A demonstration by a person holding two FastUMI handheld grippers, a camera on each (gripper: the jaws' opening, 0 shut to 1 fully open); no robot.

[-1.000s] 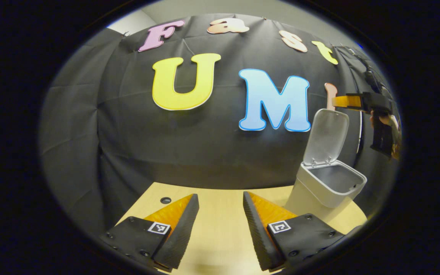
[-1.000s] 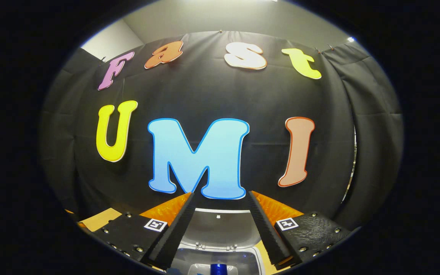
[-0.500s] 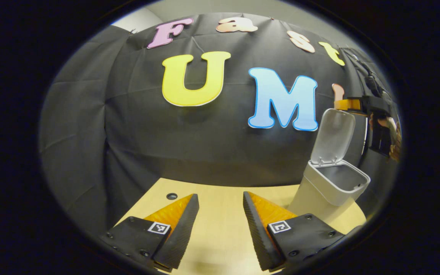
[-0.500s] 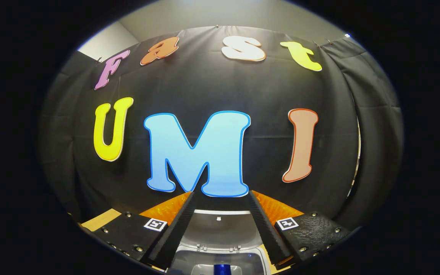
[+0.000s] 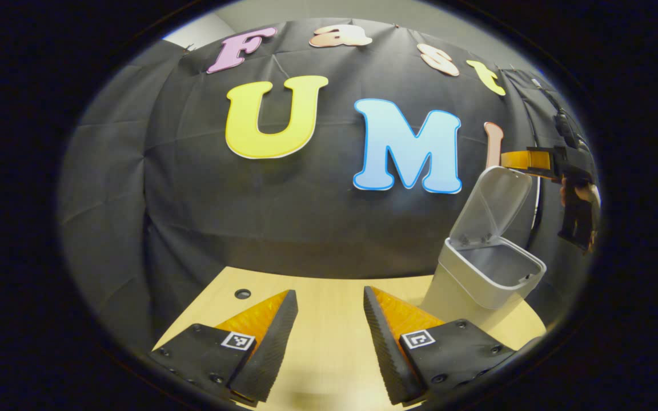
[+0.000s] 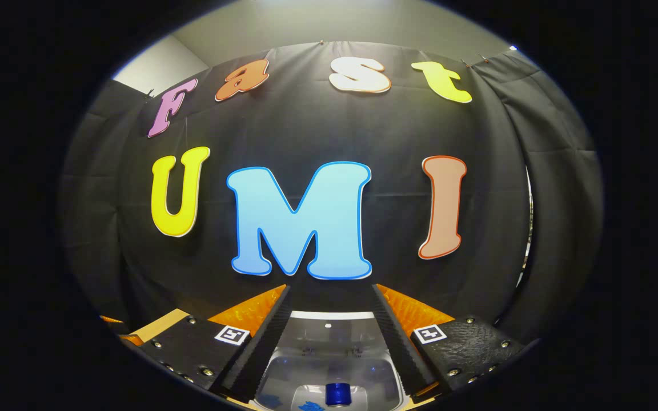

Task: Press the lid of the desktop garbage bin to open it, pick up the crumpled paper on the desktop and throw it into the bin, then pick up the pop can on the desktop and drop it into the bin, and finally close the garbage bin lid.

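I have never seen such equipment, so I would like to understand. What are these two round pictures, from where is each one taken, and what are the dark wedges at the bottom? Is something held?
There is no robot here. A person holds a two-finger gripper in each hand, and each one carries a wide-angle camera that looks along its own fingers. The wedges at the bottom are those fingers.

In the left gripper view, the left gripper is open and holds nothing, above a light wooden table. To its right stands a white garbage bin with its lid raised. Just above the lid is the right gripper, seen from the side, with the hand that holds it.

In the right gripper view, the right gripper is open and empty, looking down into the bin, where a blue can lies.
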